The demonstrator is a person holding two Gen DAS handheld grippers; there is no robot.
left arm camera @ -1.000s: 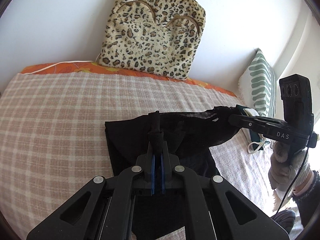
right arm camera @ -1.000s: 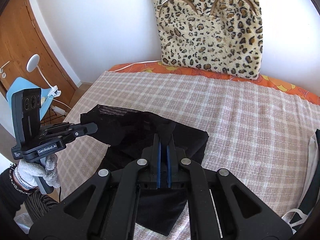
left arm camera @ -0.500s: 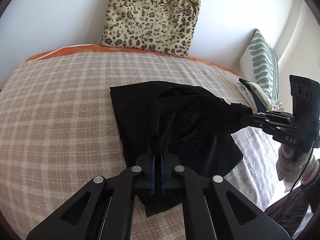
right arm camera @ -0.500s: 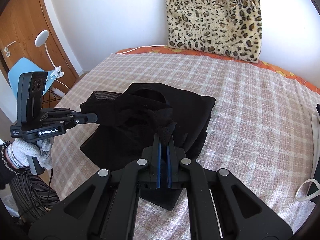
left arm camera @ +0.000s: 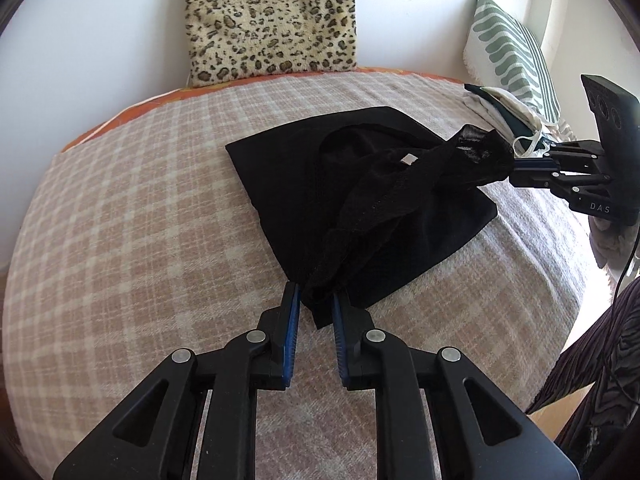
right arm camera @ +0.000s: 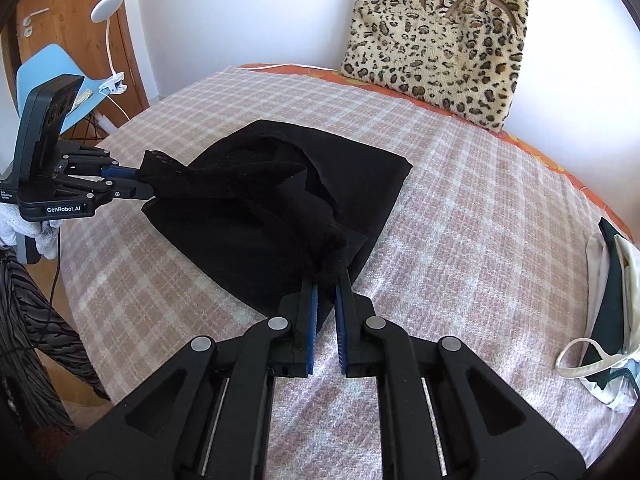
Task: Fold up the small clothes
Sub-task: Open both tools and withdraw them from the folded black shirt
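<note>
A small black garment (left arm camera: 360, 200) lies on the checked bed cover (left arm camera: 140, 240), its lower part flat and its top edge bunched into a ridge between the two grippers. My left gripper (left arm camera: 316, 300) has its jaws parted, with one end of the bunched fabric lying between them. My right gripper (right arm camera: 326, 280) also has its jaws parted around the other end of the garment (right arm camera: 288, 208). Each gripper shows in the other's view: the right one (left arm camera: 516, 170) at the right, the left one (right arm camera: 132, 180) at the left.
A leopard-print cushion (left arm camera: 272, 20) leans on the wall at the back. A green-striped pillow (left arm camera: 512, 52) and a pile of folded clothes (right arm camera: 612, 300) lie at the bed's right side. A blue chair (right arm camera: 48, 76) and lamp stand beyond the left edge.
Both grippers have lowered the held edge of the garment toward the near side and onto the bed. Their jaws, shut on the fabric before, have now parted.
</note>
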